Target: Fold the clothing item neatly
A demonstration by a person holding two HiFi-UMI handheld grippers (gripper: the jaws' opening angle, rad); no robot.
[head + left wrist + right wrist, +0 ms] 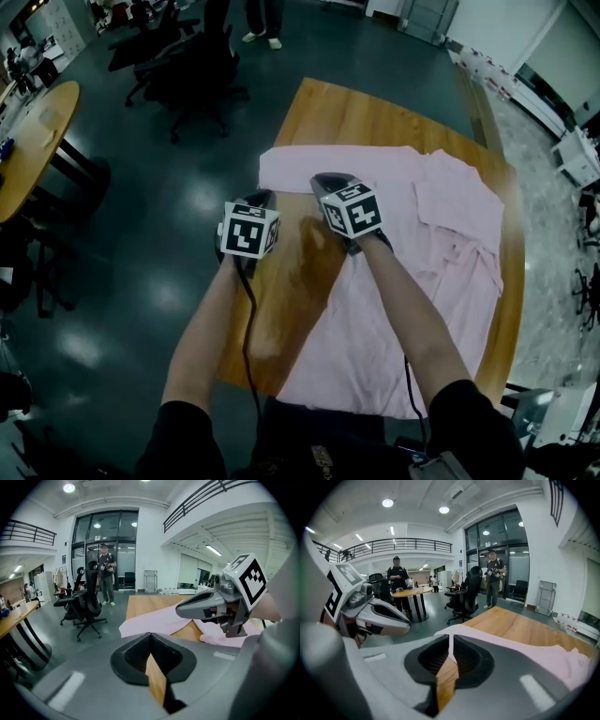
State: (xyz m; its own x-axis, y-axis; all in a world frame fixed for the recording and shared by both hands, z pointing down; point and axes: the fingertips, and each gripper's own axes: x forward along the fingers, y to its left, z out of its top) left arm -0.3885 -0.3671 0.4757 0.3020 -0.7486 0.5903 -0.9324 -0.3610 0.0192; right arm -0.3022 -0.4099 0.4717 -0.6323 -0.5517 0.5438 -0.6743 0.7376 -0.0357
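A pink shirt (422,244) lies spread over the wooden table (375,108), and one band of it reaches left along the far side (154,620). Bare wood shows at the near left. My left gripper (260,196) hangs over the table's left edge, just short of that band. Its jaws are shut, with nothing between them (150,634). My right gripper (330,178) hovers over the shirt's near-left part, beside the left one. It is also shut and holds nothing (450,637). Each gripper shows in the other's view: the right gripper (187,610) and the left gripper (405,620).
Black office chairs (192,66) stand on the dark floor beyond the table's far left corner. A round wooden table (33,141) is at the far left. A person (105,573) stands near the glass doors. White furniture (577,155) sits at the right.
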